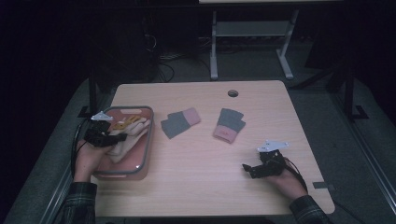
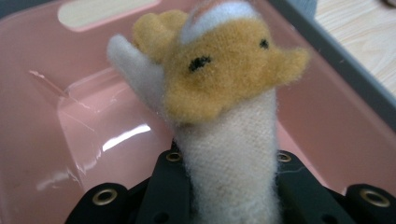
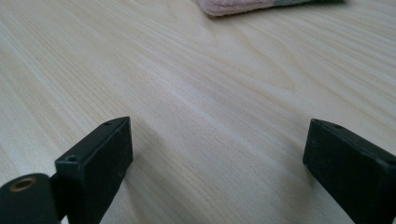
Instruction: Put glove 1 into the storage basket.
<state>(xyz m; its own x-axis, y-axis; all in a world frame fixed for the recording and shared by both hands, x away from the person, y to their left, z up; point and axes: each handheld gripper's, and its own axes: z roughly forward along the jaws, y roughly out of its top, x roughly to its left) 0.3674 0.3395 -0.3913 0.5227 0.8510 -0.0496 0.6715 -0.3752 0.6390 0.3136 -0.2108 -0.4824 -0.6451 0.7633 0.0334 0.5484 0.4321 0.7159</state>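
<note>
A cream knitted glove with a tan animal face [image 2: 224,79] hangs from my left gripper [image 2: 229,186], whose black jaws are shut on its cuff. It hangs over the pink bin [image 2: 84,116]. In the high view the left gripper [image 1: 117,137] and the cream glove [image 1: 130,140] are inside the grey-rimmed pink bin [image 1: 150,140] at the table's left. My right gripper [image 1: 249,169] rests on the table at the front right. Its jaws [image 3: 217,154] stand open over bare wood, with nothing between them.
Two grey and pink gloves lie mid-table, one [image 1: 180,122] beside the bin and one [image 1: 229,124] further right; the pink edge of a glove [image 3: 233,4] is at the top of the right gripper view. A cable hole [image 1: 232,93] sits near the far edge.
</note>
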